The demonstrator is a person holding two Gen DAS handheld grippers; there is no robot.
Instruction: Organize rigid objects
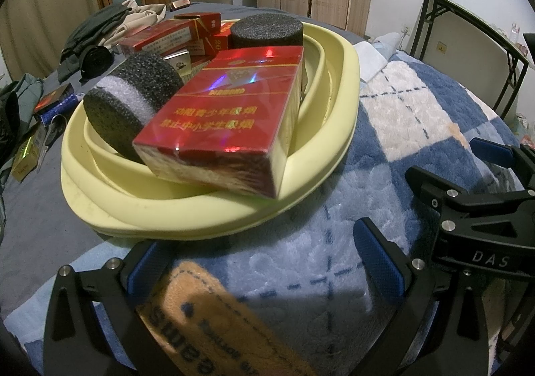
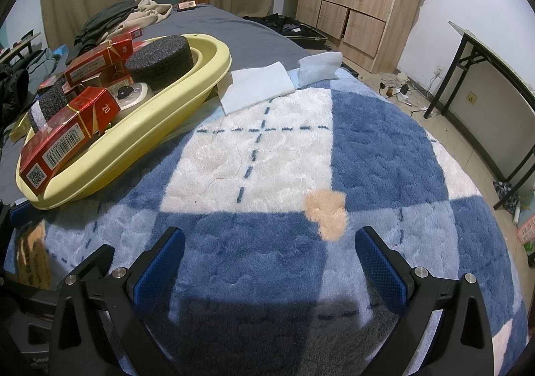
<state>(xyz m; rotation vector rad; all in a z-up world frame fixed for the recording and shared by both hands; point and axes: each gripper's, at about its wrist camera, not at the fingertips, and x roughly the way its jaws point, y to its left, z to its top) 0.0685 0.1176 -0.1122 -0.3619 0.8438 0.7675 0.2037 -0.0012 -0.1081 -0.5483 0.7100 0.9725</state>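
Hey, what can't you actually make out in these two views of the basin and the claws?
- Basin floor: both views, covered by red packs and foam discs.
- Tan label: left wrist view, blurred, cut by the bottom edge.
- White round device: right wrist view, half hidden behind packs.
- Left claw and right claw: open, nothing between.

"DIAMOND" on red pack (image 1: pixel 230 115); "DAS" on gripper (image 1: pixel 481 208)

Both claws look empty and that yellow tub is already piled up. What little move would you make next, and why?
Probably swing the left gripper toward the small red-and-blue box lying loose on the grey sheet beside the yellow basin. Both it and the right gripper are open and hold nothing, and the basin already holds red cigarette packs and black foam discs.
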